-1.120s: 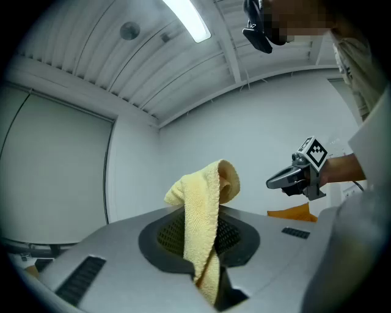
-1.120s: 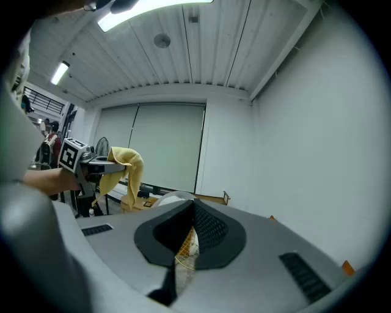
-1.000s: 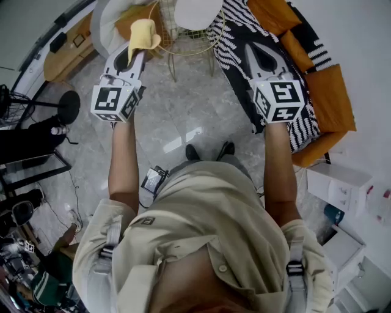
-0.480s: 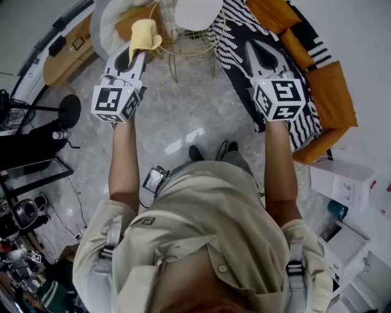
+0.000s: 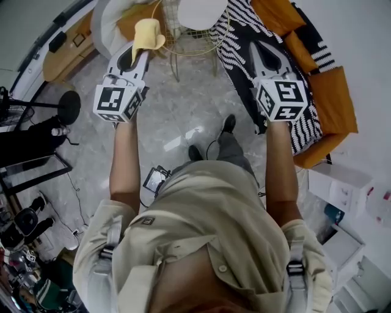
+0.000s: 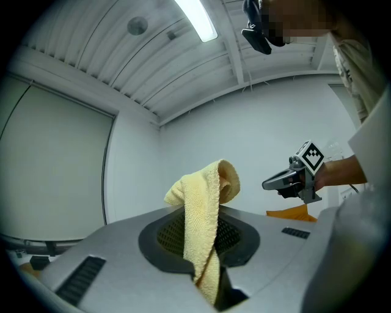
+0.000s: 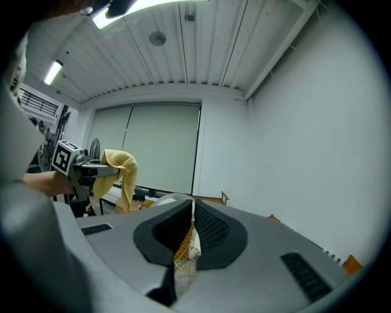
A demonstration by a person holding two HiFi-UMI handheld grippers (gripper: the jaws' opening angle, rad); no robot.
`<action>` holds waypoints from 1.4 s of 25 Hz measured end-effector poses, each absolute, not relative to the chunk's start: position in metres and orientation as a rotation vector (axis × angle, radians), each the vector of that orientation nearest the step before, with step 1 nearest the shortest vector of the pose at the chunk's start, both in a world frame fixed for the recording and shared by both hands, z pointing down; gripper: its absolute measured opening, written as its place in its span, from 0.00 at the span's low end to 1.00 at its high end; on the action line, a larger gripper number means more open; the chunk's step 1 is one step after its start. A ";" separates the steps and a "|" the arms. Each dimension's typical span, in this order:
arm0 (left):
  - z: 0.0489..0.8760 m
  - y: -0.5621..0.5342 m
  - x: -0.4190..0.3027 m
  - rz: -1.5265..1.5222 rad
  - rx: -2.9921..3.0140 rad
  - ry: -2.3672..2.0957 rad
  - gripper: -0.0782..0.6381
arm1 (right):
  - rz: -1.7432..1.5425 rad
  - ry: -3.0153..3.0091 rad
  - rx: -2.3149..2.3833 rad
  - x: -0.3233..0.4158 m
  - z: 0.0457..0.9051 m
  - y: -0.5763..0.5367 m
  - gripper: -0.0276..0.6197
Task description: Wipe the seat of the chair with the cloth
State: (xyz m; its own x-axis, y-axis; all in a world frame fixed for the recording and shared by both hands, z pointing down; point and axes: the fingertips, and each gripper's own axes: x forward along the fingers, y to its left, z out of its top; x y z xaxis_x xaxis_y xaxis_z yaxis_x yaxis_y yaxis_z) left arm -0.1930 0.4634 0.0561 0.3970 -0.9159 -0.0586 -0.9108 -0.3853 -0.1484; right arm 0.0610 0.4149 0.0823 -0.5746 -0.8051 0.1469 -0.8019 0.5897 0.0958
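I see a pale yellow cloth [image 5: 148, 33], and my left tongs [image 5: 142, 54] and right tongs [image 5: 253, 47] are grey, each with black and white squares on its back end. The chair [image 5: 198, 11] has a white seat and gold wires. The rug [image 5: 241, 33] is black with white stripes, the cushions [image 5: 333, 98] are orange, and the floor [image 5: 183, 110] is shiny grey.

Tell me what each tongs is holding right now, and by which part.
The left tongs are shut on the yellow cloth, pinching a bunched lower part; the rest folds over beyond the tips. The right tongs are shut and hold nothing.
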 end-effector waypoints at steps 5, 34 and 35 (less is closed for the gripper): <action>0.061 0.432 -0.191 -0.077 -2.471 1.672 0.19 | -0.014 -2.663 1.315 0.061 0.091 0.373 0.09; 0.081 0.200 -0.140 -0.141 -2.422 1.844 0.19 | 0.087 -2.702 1.121 0.100 0.125 0.114 0.09; 0.082 0.191 -0.142 -0.143 -2.433 1.830 0.19 | 0.090 -2.698 1.135 0.098 0.126 0.109 0.09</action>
State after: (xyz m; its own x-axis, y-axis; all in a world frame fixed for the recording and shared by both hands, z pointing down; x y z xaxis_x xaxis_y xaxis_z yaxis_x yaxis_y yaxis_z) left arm -0.1418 0.1912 0.0818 0.2760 -0.9610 0.0182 -0.9522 -0.2760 -0.1311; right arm 0.0982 0.1090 0.1258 -0.6806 -0.6993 0.2185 -0.7124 0.7013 0.0259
